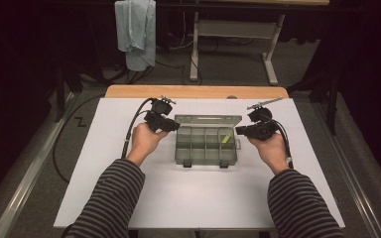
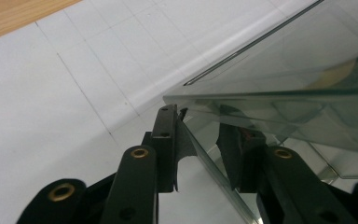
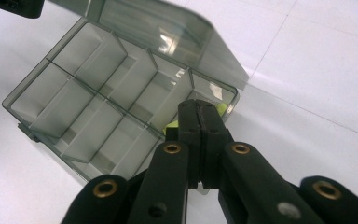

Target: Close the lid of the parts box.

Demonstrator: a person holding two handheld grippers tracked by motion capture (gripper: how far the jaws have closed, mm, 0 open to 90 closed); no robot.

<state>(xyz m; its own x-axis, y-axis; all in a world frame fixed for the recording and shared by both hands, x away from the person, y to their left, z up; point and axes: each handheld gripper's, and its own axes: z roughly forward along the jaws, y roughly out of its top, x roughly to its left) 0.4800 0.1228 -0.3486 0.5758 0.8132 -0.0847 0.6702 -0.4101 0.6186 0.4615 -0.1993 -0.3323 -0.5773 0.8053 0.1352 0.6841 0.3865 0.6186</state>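
**A:** Item one, location?

**B:** Compartment box (image 1: 206, 157), translucent grey, middle of the high view, on the white counter (image 1: 178, 198). Long axis left to right across the frame. Two latches on the lower edge, pointing toward the person.

**A:** Lid?

**B:** Lid (image 1: 208, 119), hinged along the upper long edge of the box. Raised, tilted up and back toward the top of the frame. Same long axis as the box.

**A:** Left claw, state and place?

**B:** Left claw (image 1: 174, 126), at the upper left corner of the box. Jaws apart, straddling the left end of the lid. In the left gripper view, lid edge running diagonally between them, close against one jaw, a gap showing before the other. Not clamped, as far as can be told.

**A:** Right claw?

**B:** Right claw (image 1: 238, 131), at the right end of the box. Jaws together, nothing between them. In the right gripper view, tips above the end compartment.

**A:** Contents?

**B:** One yellow-green strip (image 1: 225, 139), rightmost compartment, just left of the right claw in the high view. Other compartments bare.

**A:** Deciding relation for the next move?

**B:** Lid lying directly between the left jaws, so left hand nearer. Probably a swing about the hinge line, across the short axis, up or down the frame. Right claw placed to steady the box end, by judgement only.
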